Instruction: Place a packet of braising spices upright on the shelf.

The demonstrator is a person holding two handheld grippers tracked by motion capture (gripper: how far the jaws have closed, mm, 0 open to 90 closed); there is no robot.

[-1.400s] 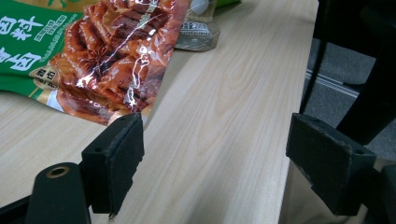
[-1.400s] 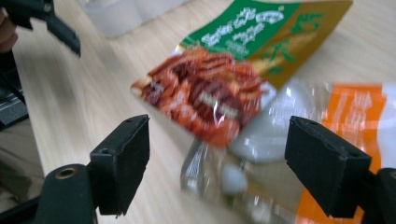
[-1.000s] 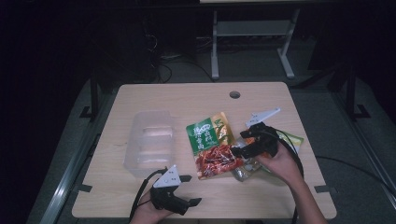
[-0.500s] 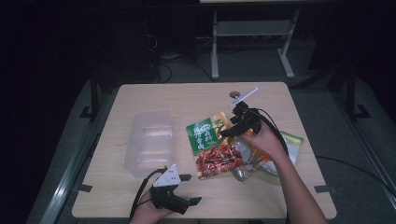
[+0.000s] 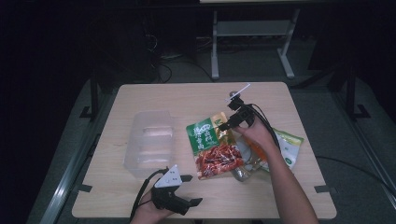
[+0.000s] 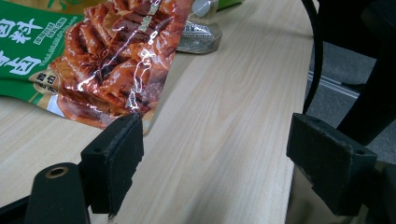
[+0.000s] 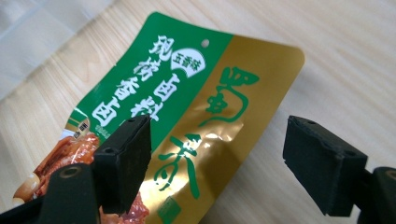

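Note:
A green, gold and red snack pouch [image 5: 212, 147] lies flat in the middle of the table [image 5: 187, 98]. My right gripper [image 5: 225, 125] hovers open just over the pouch's far gold corner [image 7: 224, 107], its jaws astride that corner without touching it. My left gripper [image 5: 190, 190] rests open near the table's front edge, left of the pouch's red lower end [image 6: 116, 60]; nothing lies between its jaws. A clear plastic box [image 5: 150, 142] stands left of the pouch.
A light green packet [image 5: 287, 145] and a small clear-wrapped item [image 5: 240, 173] lie under and beside my right forearm. The small item [image 6: 198, 35] also shows beyond the pouch. A round hole [image 5: 234, 94] sits near the far table edge.
My right gripper has travelled from the packets at the right up and left to the pouch's far gold corner. The left gripper has stayed in place.

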